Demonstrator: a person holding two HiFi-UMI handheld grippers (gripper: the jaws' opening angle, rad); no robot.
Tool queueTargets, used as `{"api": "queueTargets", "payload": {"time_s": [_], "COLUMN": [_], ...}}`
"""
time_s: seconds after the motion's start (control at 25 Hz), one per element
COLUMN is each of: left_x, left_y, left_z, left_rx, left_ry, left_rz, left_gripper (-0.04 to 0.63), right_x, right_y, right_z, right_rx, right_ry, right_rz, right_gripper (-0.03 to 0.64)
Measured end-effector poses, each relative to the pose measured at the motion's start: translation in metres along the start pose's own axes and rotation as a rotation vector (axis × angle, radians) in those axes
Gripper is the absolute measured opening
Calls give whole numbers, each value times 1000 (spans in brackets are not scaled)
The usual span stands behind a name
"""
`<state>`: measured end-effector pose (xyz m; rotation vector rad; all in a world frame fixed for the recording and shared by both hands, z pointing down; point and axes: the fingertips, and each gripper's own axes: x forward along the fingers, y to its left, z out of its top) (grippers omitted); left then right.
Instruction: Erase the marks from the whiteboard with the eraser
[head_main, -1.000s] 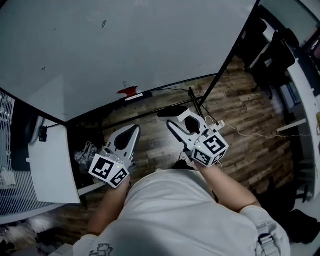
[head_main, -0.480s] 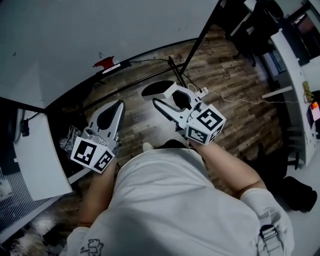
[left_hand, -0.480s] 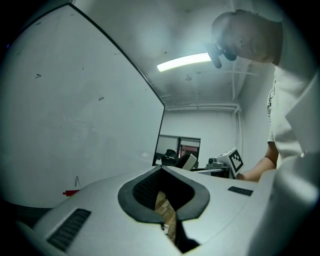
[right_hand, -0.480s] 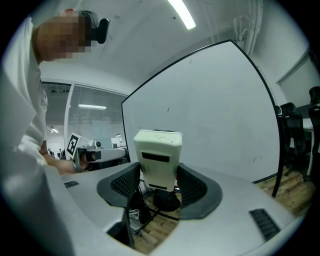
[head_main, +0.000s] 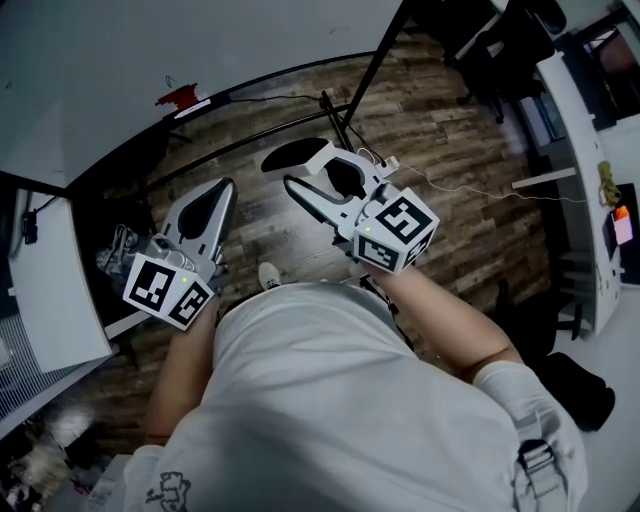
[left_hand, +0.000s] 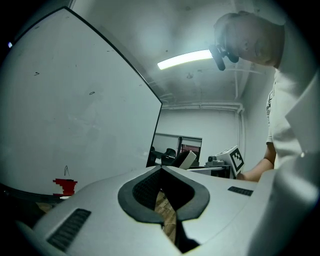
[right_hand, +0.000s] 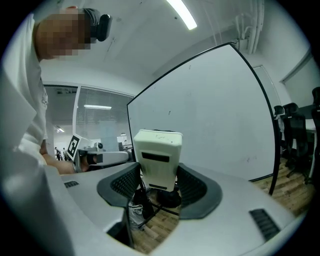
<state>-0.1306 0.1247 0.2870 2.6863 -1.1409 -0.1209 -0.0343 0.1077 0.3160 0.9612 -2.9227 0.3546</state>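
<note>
The whiteboard (head_main: 150, 40) fills the top left of the head view, and a red object (head_main: 181, 95) sits at its lower edge. In the left gripper view the whiteboard (left_hand: 75, 100) carries small dark marks (left_hand: 92, 93). A faint mark (right_hand: 169, 113) shows on the whiteboard (right_hand: 210, 110) in the right gripper view. My right gripper (head_main: 305, 168) is shut on the white eraser (head_main: 293, 155), seen upright between the jaws as the eraser (right_hand: 157, 157). My left gripper (head_main: 225, 185) is shut and empty, its jaws meeting. Both grippers hover over the wooden floor, short of the board.
The board's black stand leg (head_main: 375, 65) slants down beside the right gripper, and a white cable (head_main: 470, 190) crosses the floor. Desks and black chairs (head_main: 500, 50) stand at the right. A white panel (head_main: 50, 290) is at the left.
The head view has swung down and away, so the board has slid toward the top left. Both grippers sit higher in the frame. The eraser stays held.
</note>
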Motion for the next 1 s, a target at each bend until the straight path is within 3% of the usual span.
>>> {"api": "queueTargets", "payload": {"time_s": [0.4,1.0], "left_x": [30,42], "left_y": [-101,-127], "left_z": [-34,-54], "left_rx": [-12,-19], "left_ry": [4,4], "left_rz": [56,55], "left_gripper": [6,6], "right_x": [-93,-123], "right_y": [-12,-19], "right_z": [-16,-30], "right_rx": [25,49], "right_ry": [-8,-8], "right_rz": [46,23], "right_gripper": [233,233]}}
